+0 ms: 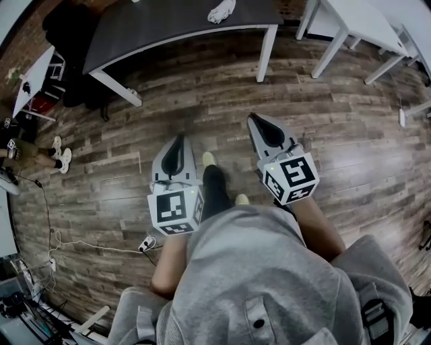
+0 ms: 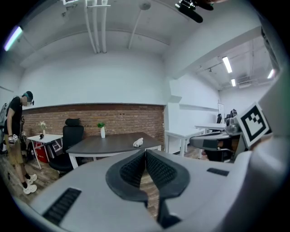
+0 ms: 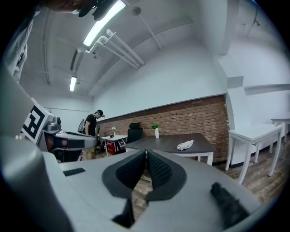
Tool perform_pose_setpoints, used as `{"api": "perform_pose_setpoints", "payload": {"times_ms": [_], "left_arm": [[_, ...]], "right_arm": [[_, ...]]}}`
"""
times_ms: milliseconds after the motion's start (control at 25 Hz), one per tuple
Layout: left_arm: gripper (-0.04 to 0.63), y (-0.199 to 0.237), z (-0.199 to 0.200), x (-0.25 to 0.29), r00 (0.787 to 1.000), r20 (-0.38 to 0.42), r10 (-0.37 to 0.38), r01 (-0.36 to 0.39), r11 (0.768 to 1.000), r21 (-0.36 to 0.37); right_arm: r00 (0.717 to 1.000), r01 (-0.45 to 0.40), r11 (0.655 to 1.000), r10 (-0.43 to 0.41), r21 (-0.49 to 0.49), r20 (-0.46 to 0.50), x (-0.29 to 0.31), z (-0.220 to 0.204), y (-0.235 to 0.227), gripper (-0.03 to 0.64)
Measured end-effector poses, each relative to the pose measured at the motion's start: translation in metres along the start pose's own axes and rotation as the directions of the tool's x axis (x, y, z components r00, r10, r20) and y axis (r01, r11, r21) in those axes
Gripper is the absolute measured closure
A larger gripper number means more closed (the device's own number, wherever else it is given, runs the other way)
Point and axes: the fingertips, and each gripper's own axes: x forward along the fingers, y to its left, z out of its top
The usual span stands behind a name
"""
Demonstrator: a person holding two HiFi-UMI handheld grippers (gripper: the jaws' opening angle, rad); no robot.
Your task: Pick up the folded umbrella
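Item 1. Folded umbrella (image 1: 221, 11): a pale rolled bundle, lay flat on top of the dark table (image 1: 168, 28), near its front edge and toward its right end as the head view showed it. Nothing touched it.

Item 2. Left tongs (image 1: 178, 140): held over the plank floor (image 1: 350, 135), well apart from the table and pointed toward it. Jaws clenched together at the tip, with nothing between them. Marker cube (image 1: 176, 209) at the rear.

Item 3. Right tongs (image 1: 254, 121): beside the left pair, slightly nearer the table and likewise pointed at it. Jaws clenched, tips meeting, empty. Marker cube (image 1: 291, 176) at the rear.

Item 4. White vase with a green sprig (image 2: 102, 130): stood upright on the table, farther back than the umbrella, toward the brick wall (image 2: 90, 118).

Item 5. Black office chair (image 2: 72, 132): stood at the table's left end, against the wall side.

Item 6. White tables (image 1: 357, 20): stood to the right of the dark table, apart from it.

Item 7. Small white side table (image 2: 45, 137): left of the dark table, beyond the chair.

Item 8. Standing person (image 2: 18, 136): left of the dark table, past the side table, head bowed.

Item 9. Wearer's shoes (image 1: 209, 160): on the floor between the two tongs, well short of the table.
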Motion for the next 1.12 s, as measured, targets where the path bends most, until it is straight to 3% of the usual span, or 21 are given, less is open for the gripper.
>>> {"api": "perform_pose_setpoints", "payload": {"times_ms": [560,1120], "left_arm": [[0.581,0.073,0.017,0.099,1.0,-0.024,0.015,-0.016,1.0,-0.024],[0.581,0.143,0.042,0.182,0.999,-0.023,-0.031,0.03,0.999,-0.039]], "right_arm": [[1.0,-0.023,1.0,0.023,0.003,-0.006,0.113,0.018,-0.03,0.592],[0.999,0.013,0.999,-0.015,-0.043,-0.039,0.214,0.047,-0.058,0.592]]}}
